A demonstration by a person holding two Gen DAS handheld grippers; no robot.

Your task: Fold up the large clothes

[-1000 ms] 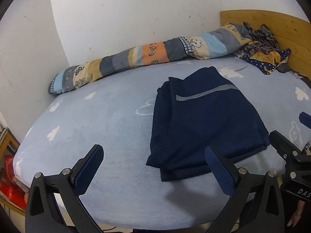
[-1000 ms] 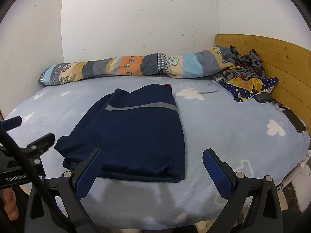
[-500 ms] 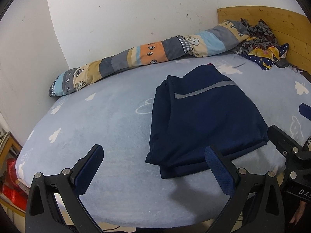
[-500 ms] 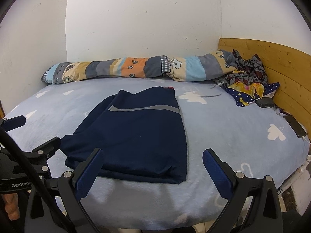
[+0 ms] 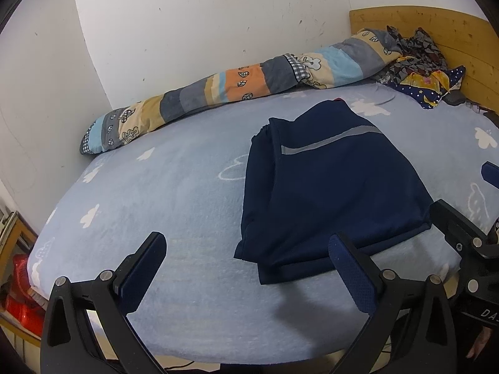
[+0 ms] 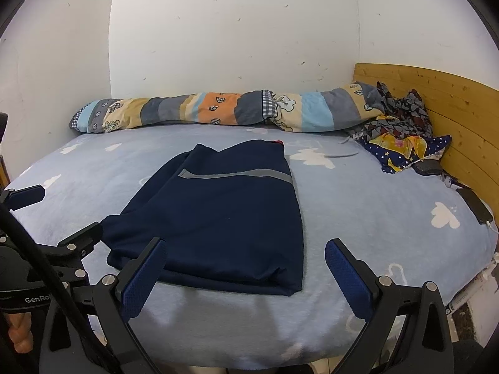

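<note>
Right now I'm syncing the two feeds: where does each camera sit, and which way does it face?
Left wrist: on the open left gripper, looking across the bed; right gripper's fingers show at its right edge.
Right wrist: on the open right gripper, facing likewise; left gripper shows at left.
Shared: navy garment, rolled quilt, headboard.

Even soft indoor light, faint shadows, sharp focus, fisheye-curved dark corners

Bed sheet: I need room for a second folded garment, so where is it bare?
Bare sheet lies between the navy garment and the wall-side rolled quilt; another patch sits right of the garment. The headboard corner is crowded with crumpled clothes.
</note>
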